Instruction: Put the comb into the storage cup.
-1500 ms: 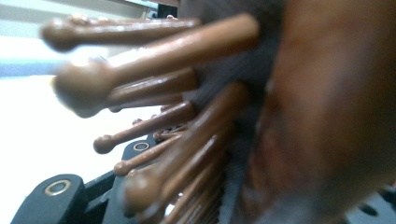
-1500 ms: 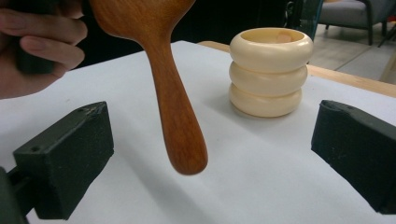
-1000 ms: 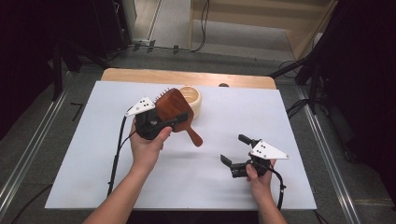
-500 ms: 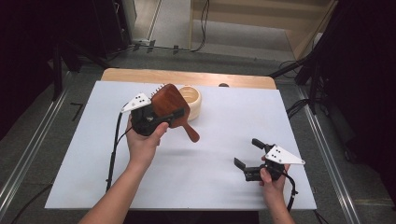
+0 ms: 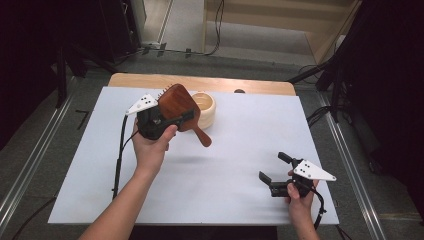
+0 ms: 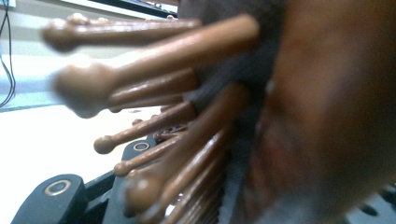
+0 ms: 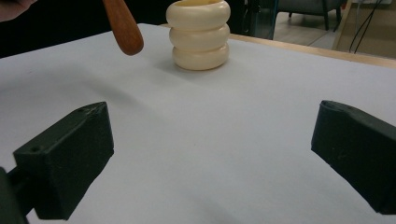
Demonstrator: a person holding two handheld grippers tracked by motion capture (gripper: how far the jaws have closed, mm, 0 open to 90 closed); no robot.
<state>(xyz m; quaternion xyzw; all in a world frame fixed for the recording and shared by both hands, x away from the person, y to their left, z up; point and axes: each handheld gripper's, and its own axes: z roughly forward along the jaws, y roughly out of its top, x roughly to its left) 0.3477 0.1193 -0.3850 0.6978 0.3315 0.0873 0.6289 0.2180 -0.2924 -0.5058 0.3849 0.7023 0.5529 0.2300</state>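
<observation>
High view, hairbrush (image 5: 176, 103): wooden, held above the table (image 5: 240, 150), handle angled down toward the cream ringed holder (image 5: 205, 107)
Left gripper (image 5: 167, 122): clamped on the brush head
Right gripper (image 5: 274, 169): jaws spread wide, nothing between, low near the table's front edge

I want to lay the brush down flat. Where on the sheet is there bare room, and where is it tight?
Bare: the middle of the sheet, between the left tool holding the brush and the open right tool; also the far right part beyond the cup. Tight: the far left, around cup, brush and hand, and the near right corner at the right tool.
</observation>
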